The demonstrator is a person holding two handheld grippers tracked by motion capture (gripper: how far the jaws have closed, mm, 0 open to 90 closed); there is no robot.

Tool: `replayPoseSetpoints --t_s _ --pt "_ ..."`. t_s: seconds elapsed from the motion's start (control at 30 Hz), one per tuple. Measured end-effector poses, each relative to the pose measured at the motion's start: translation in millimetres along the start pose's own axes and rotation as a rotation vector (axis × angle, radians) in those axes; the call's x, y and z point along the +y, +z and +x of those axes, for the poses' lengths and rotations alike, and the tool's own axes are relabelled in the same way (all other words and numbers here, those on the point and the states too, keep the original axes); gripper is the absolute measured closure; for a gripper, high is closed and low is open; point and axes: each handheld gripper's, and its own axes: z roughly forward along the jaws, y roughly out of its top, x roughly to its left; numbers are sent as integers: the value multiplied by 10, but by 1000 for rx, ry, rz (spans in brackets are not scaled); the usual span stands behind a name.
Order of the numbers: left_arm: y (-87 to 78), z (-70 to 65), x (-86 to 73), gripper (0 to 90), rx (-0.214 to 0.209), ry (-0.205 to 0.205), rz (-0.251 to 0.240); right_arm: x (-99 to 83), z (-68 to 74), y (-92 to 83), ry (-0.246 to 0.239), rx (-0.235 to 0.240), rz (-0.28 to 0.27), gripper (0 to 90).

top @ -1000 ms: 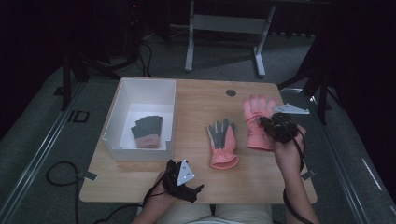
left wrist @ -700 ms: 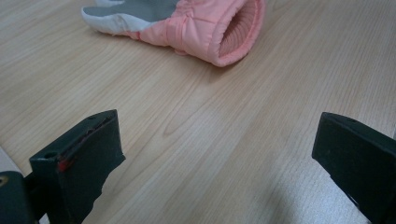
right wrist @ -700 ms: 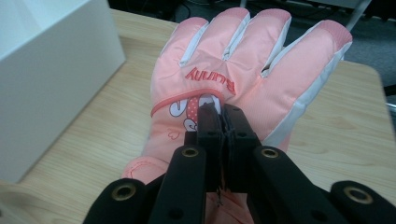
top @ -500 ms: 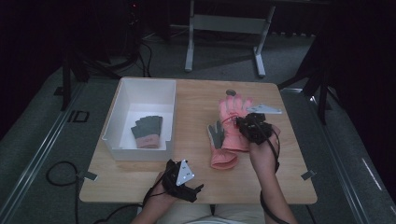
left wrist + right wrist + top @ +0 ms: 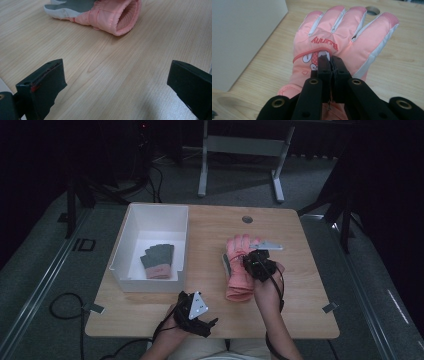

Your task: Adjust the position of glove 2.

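A pink ski glove lies back up in the middle of the table, stacked on its mate, whose grey palm peeks out at the left. My right gripper is shut on the top glove. In the right gripper view the jaws pinch the fabric on the back of the pink glove, just below its lettering. My left gripper rests open at the table's front edge. In the left gripper view its wide jaws hold nothing, and the gloves' pink cuff lies ahead on the wood.
A white box stands at the left of the table with a grey pair of gloves inside; its wall is close to the left of the pink glove. A round cable hole sits near the far edge.
My right gripper has carried the pink glove leftward and down from the table's right side onto the grey-palmed glove in the middle. The left gripper has stayed put.
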Motion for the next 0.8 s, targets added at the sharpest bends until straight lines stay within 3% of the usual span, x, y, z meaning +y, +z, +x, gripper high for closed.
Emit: replayPoseSetpoints --t_s 0.33,0.67,0.8 --pt "11 -8 1 13 -6 6 8 -170 -1 294 20 -6 74 872" --pt "20 -13 0 13 -11 13 18 -248 19 511 6 20 118 855" --pt "16 -11 -1 13 -19 5 19 -267 -10 553 -23 33 127 853"
